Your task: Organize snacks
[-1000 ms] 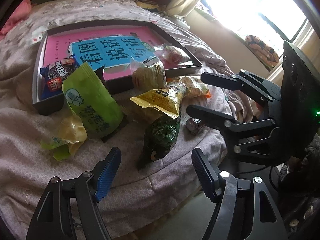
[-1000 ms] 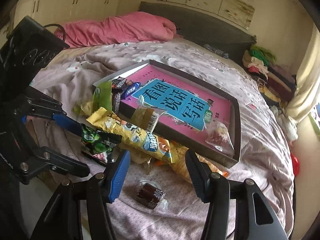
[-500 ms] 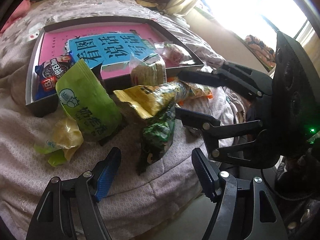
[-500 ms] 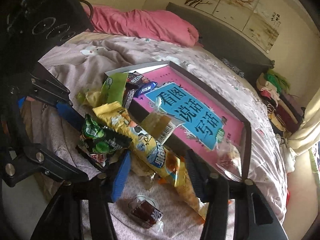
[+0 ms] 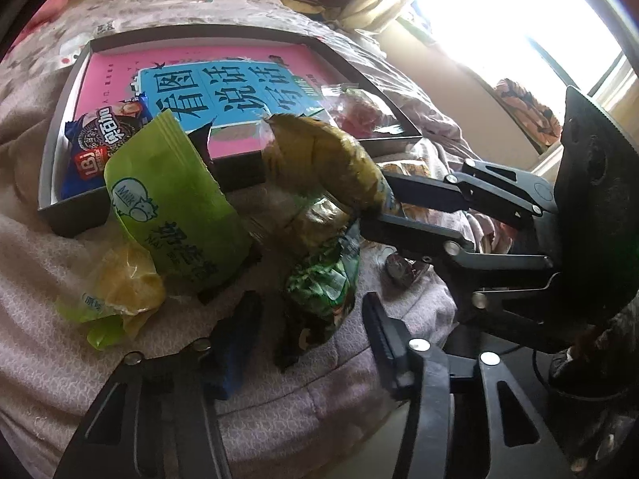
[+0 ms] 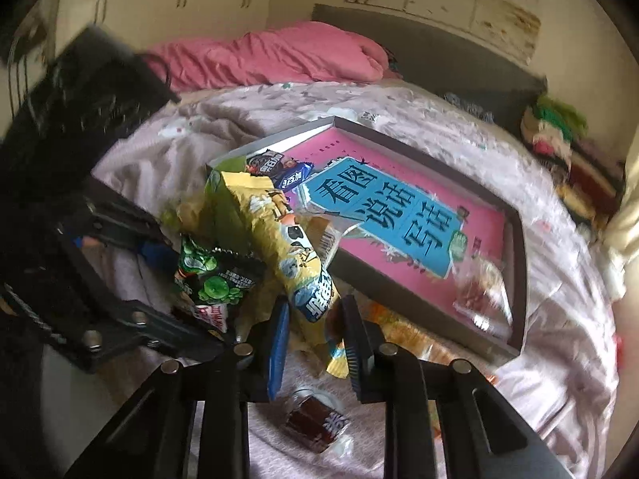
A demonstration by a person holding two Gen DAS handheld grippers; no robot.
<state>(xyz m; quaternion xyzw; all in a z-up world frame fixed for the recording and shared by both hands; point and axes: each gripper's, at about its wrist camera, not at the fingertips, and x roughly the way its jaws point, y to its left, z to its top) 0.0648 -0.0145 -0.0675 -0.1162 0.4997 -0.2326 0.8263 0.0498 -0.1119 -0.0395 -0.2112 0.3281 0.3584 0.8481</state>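
My right gripper [image 6: 313, 343] is shut on the long yellow snack bag [image 6: 279, 239] and holds it lifted and tilted toward the tray; it also shows in the left wrist view [image 5: 323, 159]. My left gripper [image 5: 307, 343] is closing around the dark green pea snack bag [image 5: 323, 283], which also shows in the right wrist view [image 6: 211, 279]; the jaws stand narrowed at the bag's sides. The dark-framed tray [image 5: 56, 135] with a pink and blue book holds a blue cookie pack [image 5: 100, 139] and a clear wrapped snack [image 5: 355, 107].
A light green milk-snack bag [image 5: 171, 203] leans on the tray's front edge, with a yellow-green wrapper [image 5: 116, 299] beside it. A small dark wrapped candy [image 6: 315, 423] lies on the bedspread near the bed edge. Orange packets [image 6: 403, 331] lie by the tray. A pink pillow [image 6: 271, 56] is behind.
My right gripper closed on the yellow bag and lifted it up toward the tray. My left gripper moved in and narrowed around the green pea bag.
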